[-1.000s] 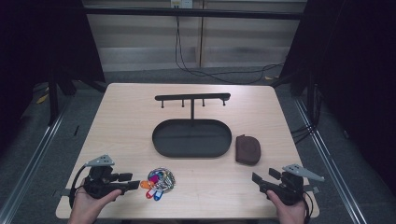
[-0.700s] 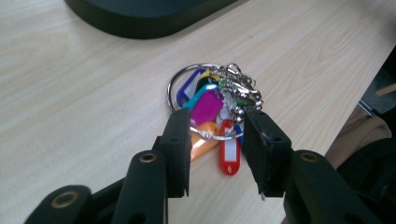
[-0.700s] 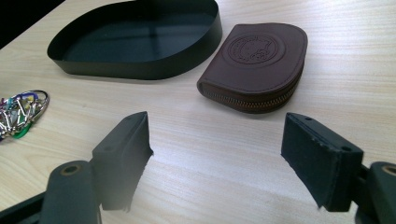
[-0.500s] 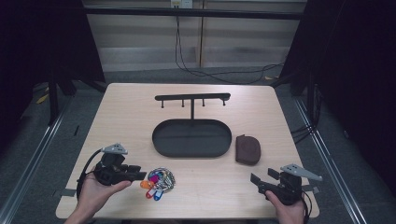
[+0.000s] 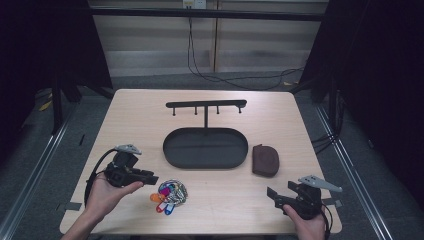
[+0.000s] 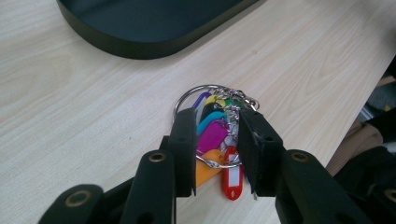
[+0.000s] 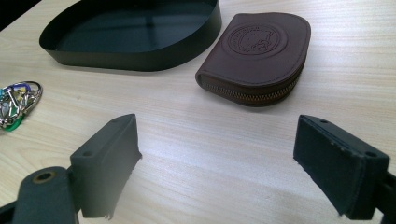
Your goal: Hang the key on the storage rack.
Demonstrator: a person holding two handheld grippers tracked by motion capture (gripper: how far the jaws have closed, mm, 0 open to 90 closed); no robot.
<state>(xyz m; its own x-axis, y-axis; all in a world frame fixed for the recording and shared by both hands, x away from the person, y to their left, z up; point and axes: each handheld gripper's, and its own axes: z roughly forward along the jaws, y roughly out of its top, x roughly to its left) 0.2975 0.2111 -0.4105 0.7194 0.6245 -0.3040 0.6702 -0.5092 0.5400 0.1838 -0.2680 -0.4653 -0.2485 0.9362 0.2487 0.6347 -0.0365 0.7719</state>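
Wooden table (image 5: 125,115): black oval tray (image 5: 205,148) at centre, hook rack (image 5: 206,105) behind, brown zip pouch (image 5: 265,160) just right of tray. Key bunch (image 5: 170,193) with coloured tags lies near front edge, left of middle.

Left gripper (image 6: 217,144) nearer: jaws part-open, straddling tags, ring beyond tips, nothing clamped yet.

Right gripper (image 7: 215,163) wide open, empty, well apart from keys, facing pouch.

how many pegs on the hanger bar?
4. All hang under the black hanger bar behind the oval tray: one near its left end, two either side of the post, one near the right end.
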